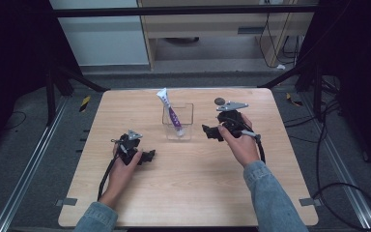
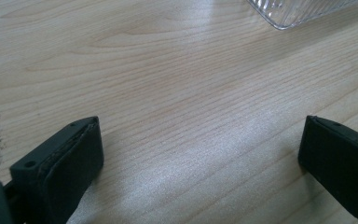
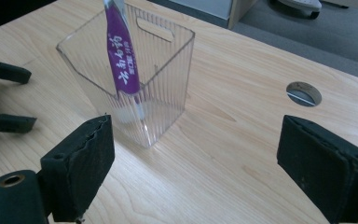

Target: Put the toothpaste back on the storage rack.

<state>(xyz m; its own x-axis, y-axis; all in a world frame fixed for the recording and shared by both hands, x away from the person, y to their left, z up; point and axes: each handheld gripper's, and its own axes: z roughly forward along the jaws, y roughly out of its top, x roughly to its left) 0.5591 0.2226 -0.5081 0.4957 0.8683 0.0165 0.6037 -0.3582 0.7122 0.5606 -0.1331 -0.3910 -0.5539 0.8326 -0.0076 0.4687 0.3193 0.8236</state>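
Standing tilted inside the clear box (image 1: pixel 178 123) at table (image 1: pixel 193 193) centre, the purple tube (image 1: pixel 171 112) leans left. Left gripper (image 1: pixel 147 155) and right gripper (image 1: pixel 211 132) flank it, both released, grasping nothing.

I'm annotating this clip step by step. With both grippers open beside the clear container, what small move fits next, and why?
Probably ease the right gripper toward the purple tube: its jaws stand wide and empty, facing the clear container where the tube leans, top sticking out. The left gripper rests open, farther off.
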